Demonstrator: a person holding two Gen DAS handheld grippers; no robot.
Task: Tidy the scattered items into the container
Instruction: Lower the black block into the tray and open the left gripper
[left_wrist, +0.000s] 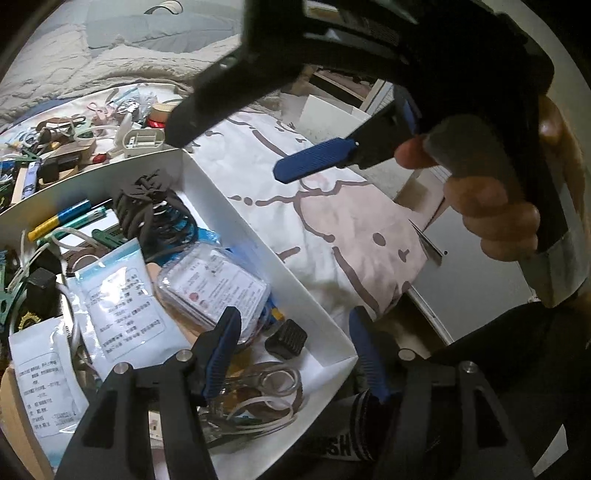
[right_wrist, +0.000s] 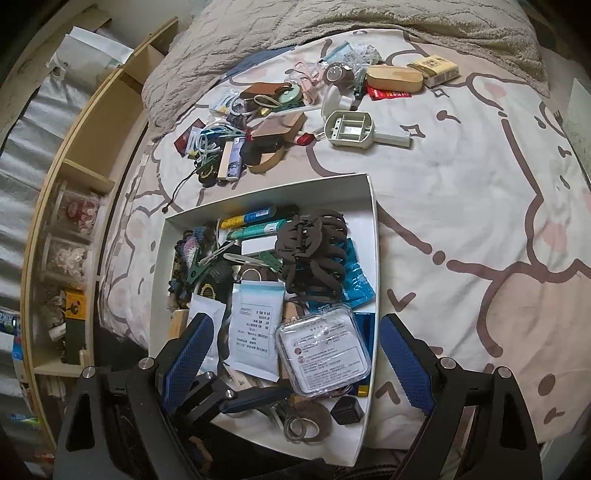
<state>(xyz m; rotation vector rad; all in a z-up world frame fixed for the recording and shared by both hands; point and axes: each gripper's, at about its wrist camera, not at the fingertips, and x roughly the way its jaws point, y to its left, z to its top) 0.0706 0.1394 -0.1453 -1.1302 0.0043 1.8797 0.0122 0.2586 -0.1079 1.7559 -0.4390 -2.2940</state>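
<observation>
A white box lies on the bed, holding a brown claw clip, markers, white sachets and a clear plastic case. It also shows in the left wrist view. A pile of scattered items lies beyond it, with a white plastic holder and a wooden case. My left gripper is open and empty over the box's near corner; it also shows in the right wrist view. My right gripper is open and empty above the box, and in the left wrist view one blue finger shows.
The bed sheet has a pink cartoon print, and a beige blanket lies behind the pile. A wooden shelf with jars stands left of the bed. A white board stands off the bed's right edge.
</observation>
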